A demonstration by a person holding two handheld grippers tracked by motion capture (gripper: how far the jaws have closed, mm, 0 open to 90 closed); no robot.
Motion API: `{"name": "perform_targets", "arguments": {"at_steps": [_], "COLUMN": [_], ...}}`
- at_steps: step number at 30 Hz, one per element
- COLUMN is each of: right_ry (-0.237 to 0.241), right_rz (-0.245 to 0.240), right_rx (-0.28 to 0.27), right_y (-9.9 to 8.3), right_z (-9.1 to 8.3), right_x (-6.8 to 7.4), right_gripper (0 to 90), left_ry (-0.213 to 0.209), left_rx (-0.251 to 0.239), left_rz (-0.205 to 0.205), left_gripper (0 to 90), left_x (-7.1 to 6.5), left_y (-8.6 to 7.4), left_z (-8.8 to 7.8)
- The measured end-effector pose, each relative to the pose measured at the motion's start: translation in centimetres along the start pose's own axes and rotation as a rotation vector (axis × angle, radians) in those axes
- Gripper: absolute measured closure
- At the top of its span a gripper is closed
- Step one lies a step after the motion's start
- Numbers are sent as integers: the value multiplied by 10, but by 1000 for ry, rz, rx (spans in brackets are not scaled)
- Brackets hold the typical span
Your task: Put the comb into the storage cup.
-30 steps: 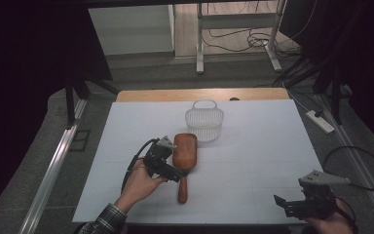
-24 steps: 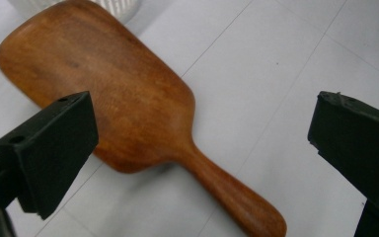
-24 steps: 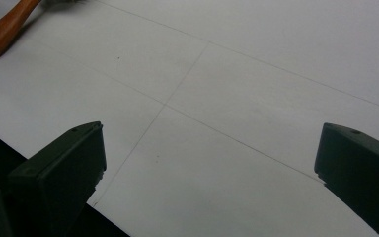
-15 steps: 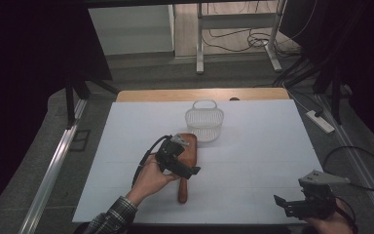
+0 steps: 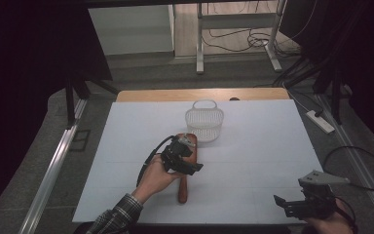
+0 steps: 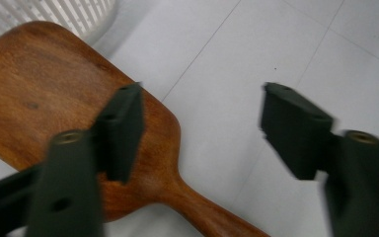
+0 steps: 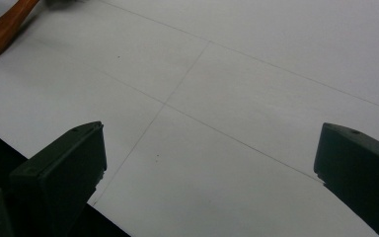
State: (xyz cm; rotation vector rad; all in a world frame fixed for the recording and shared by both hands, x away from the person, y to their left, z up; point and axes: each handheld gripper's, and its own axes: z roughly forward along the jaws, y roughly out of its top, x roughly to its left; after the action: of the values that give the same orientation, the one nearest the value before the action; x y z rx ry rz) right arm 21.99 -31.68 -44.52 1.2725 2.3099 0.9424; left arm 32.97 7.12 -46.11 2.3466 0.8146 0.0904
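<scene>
Nearest, at the table's [image 5: 253, 146] front right corner, the right gripper [image 5: 287, 204] rests low with its jaws spread wide over bare white surface and nothing between them; it looks parked, out of the way of the other hand's work. Its own view catches the tip of the paddle's handle [image 7: 2, 29] far off.

Farther in, the left gripper [image 5: 192, 167] hangs over the wooden paddle [image 5: 183, 183], which lies flat on the table with its handle toward the person and its blade just beside the white basket [image 5: 204, 124]. In the left gripper view one pad [image 6: 123, 126] stands above the paddle [image 6: 54, 98] near where blade narrows to neck, the other [image 6: 296, 126] over bare table. The jaws have just been closing, now about half open, and grip nothing yet. The placing suggests a grasp at the neck.

Against a second ago, the left hand has slid across from the paddle's left side to over it; the right gripper, paddle and basket have not moved.
</scene>
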Motion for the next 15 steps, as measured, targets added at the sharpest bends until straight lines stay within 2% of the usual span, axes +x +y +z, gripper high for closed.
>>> {"name": "perform_targets", "arguments": {"at_steps": [3,4,7,8,10,15], "right_ry": [0,-1,-1,-1,-2,-2], "right_rz": [-4,-4,-6,-7,-8,-13], "right_rx": [3,2,1,1,1,3], "right_y": [0,0,0,0,0,0], "right_z": [0,0,0,0,0,0], "right_x": [0,0,1,1,1,1], "right_gripper": [0,0,0,0,1,3], "left_ry": [-29,-43,-48,-48,-39,-28], "left_rx": [-3,-4,-10,-8,-5,17], "left_rz": [3,9,8,13,13,1], "left_gripper": [568,665,828,828,887,888], "left_x": [0,-1,-3,-4,-4,-2], "left_y": [-1,-1,-1,-1,-4,-11], "left_z": [-2,-3,-4,-4,-3,6]}}
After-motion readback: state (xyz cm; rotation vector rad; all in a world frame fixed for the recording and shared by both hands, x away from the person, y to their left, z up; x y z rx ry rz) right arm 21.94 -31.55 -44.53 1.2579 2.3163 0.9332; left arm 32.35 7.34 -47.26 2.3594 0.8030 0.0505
